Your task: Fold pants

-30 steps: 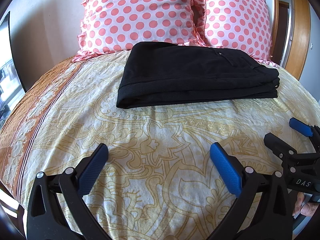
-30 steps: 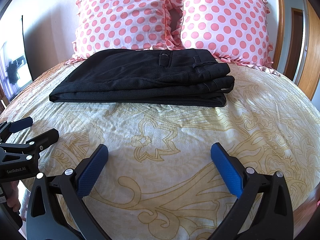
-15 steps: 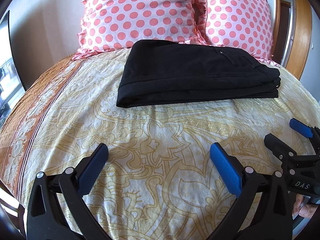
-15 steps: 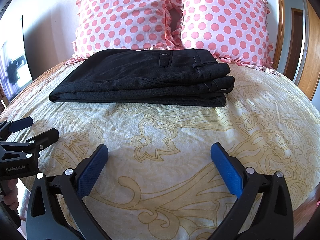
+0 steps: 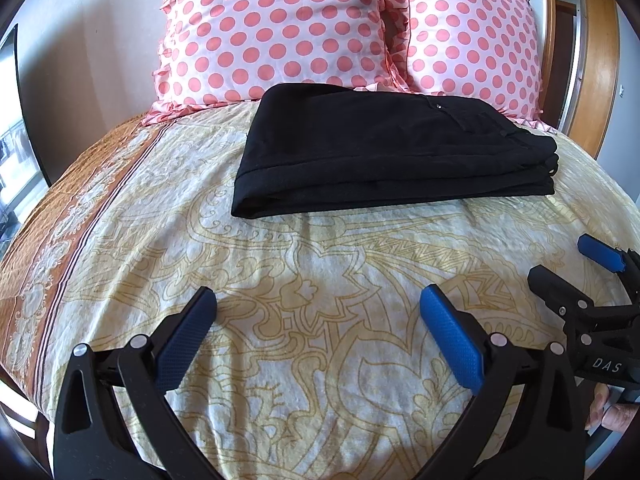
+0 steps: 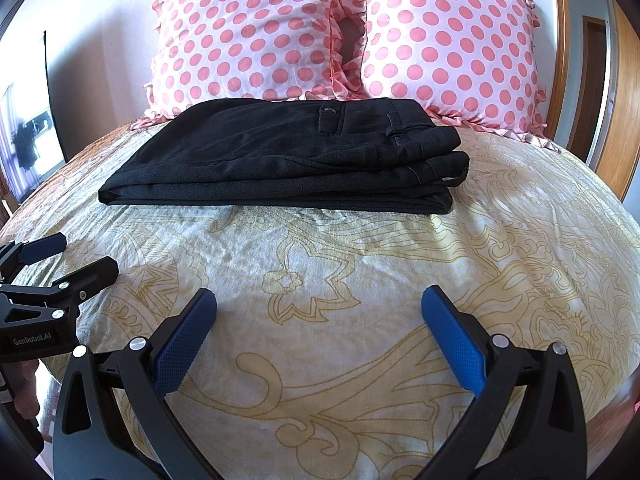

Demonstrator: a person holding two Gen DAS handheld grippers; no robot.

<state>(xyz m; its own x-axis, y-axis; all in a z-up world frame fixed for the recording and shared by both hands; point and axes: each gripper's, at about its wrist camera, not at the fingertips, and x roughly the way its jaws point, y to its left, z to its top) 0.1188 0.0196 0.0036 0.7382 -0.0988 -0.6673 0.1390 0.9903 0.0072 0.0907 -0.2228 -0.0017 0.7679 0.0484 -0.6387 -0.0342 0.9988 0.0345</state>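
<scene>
pants [image 5: 384, 148] are sitting folded in a neat black stack on the yellow patterned bedspread [image 5: 320, 280], right up against the two polka dot pillows [image 6: 344, 32]. left gripper [image 5: 318, 320] and right gripper [image 6: 319, 320] both have jaws spread wide, holding nothing, well short of the stack.

Pants [image 5: 384, 152]: black cloth, matt, fine woven texture; small shiny metal button on top.
Bedspread [image 5: 320, 280]: soft cloth, slight sheen, a bit wrinkled, cream with printed gold pattern.
Pillows [image 6: 248, 40]: pink satin-like cloth, glossy, smooth, ruffled edges.
Left gripper [image 5: 318, 320]: black matt plastic frame, blue rubbery pads with fine dotted grip, bright metal pins.
Right gripper [image 6: 320, 320]: same finish.
Headboard [image 6: 560, 20]: wood, polished.
</scene>
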